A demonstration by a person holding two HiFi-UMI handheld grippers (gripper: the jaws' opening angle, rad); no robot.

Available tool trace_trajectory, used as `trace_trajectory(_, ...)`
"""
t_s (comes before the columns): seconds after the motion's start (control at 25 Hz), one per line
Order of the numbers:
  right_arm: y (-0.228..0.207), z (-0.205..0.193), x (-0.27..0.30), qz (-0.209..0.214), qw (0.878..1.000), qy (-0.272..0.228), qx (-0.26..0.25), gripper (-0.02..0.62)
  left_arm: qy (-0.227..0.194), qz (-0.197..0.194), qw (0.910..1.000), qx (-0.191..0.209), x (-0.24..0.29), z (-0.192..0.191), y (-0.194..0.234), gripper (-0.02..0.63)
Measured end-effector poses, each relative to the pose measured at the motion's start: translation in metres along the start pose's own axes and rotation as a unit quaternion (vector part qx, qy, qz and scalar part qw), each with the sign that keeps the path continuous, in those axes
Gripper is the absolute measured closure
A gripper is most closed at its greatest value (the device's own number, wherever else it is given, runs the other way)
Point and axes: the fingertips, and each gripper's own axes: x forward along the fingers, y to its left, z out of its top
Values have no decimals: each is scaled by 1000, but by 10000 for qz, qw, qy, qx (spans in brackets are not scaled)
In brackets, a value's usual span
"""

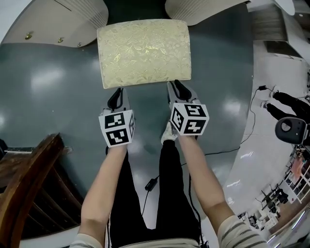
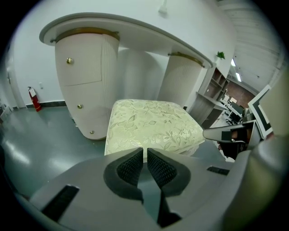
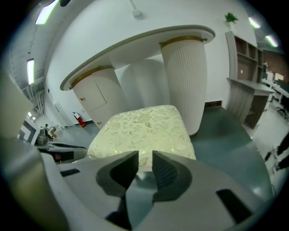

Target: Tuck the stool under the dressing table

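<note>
The stool (image 1: 144, 52) stands at upper centre, not yet under the dressing table (image 1: 72, 19), with the left claw (image 1: 116, 96) barely parted and the right claw (image 1: 178, 89) released wider, both empty at its near edge, so an uneven shove could skew it into a pedestal (image 1: 203, 10).

Glossy grey floor (image 1: 48, 97) carries the stool (image 1: 144, 52) and dressing table (image 1: 63, 19).
</note>
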Motion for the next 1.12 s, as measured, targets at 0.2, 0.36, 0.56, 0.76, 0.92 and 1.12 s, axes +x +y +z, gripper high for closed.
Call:
trace_trajectory(0.2, -8, -14, 12, -118, 9997, 207, 28, 494, 135, 18, 9998, -172, 9, -7, 5, 545)
trace_trajectory(0.36, -18, -21, 20, -243, 9992, 318, 93, 494, 281, 144, 9993, -192, 16, -13, 10, 545)
trace_trajectory(0.56, -22, -24, 29, -322, 9987, 404, 46, 494, 368, 176, 9991, -121, 24, -14, 11, 545)
trace_trajectory(0.76, -22, -24, 30, -263, 9986, 457, -60, 494, 481, 170, 9987, 72, 32, -14, 13, 543)
trace_trajectory(0.92, -25, -22, 33, -278, 9984, 491, 3, 491, 486, 207, 9982, 282, 37, -13, 13, 543)
trace_trajectory(1.12, -25, -21, 35, -296, 9983, 504, 2, 486, 474, 249, 9983, 213, 39, -12, 15, 543)
